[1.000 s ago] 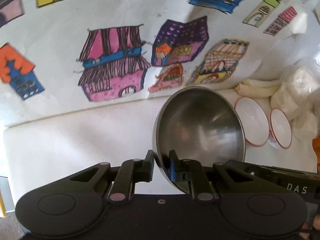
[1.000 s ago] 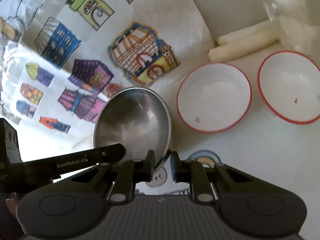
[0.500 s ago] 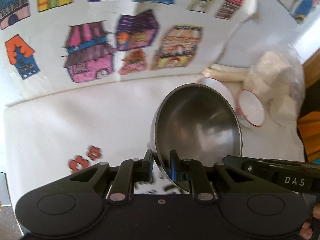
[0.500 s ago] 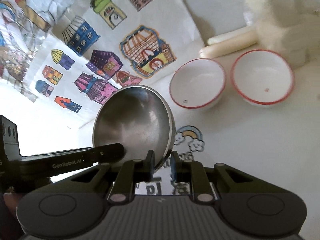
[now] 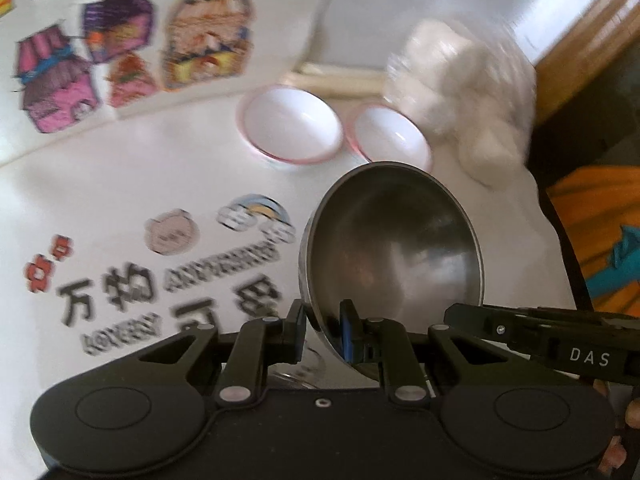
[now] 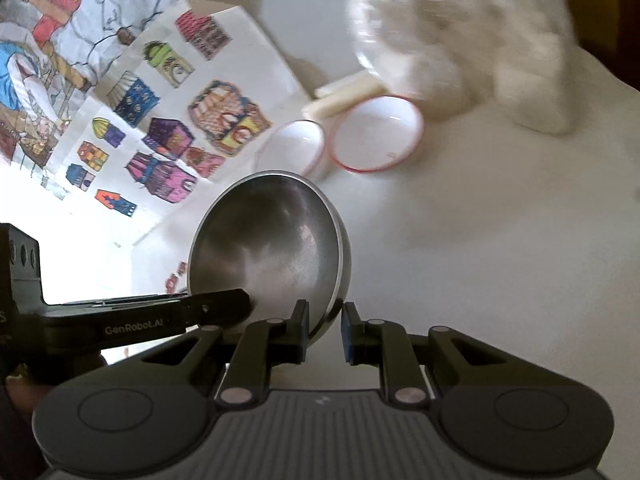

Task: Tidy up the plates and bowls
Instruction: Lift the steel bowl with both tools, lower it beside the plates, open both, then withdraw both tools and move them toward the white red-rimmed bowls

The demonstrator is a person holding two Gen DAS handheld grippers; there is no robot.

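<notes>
At the far left, a sheet of coloured house drawings lies on the white surface, with printed stickers and dark characters nearer in. The left tool has its jaws narrow and clamped on the near rim of a round, shiny stainless-steel bowl — one finger outside the wall, the blue-padded one inside. The bowl is tilted up on edge, its hollow facing the cameras, lifted above the surface and just near of two white bowls with red rims. In the left wrist view the first red-rimmed white bowl sits left of the second one; the two stand just beside each other, whether touching I cannot tell. Beyond them lie pale rolled sticks, and to the right a clear bag of white lumps, blurred. The right tool also grips the steel bowl's rim, at its right side, jaws narrow with the wall between them. Its dark body reaches in from the right edge in the left wrist view.
</notes>
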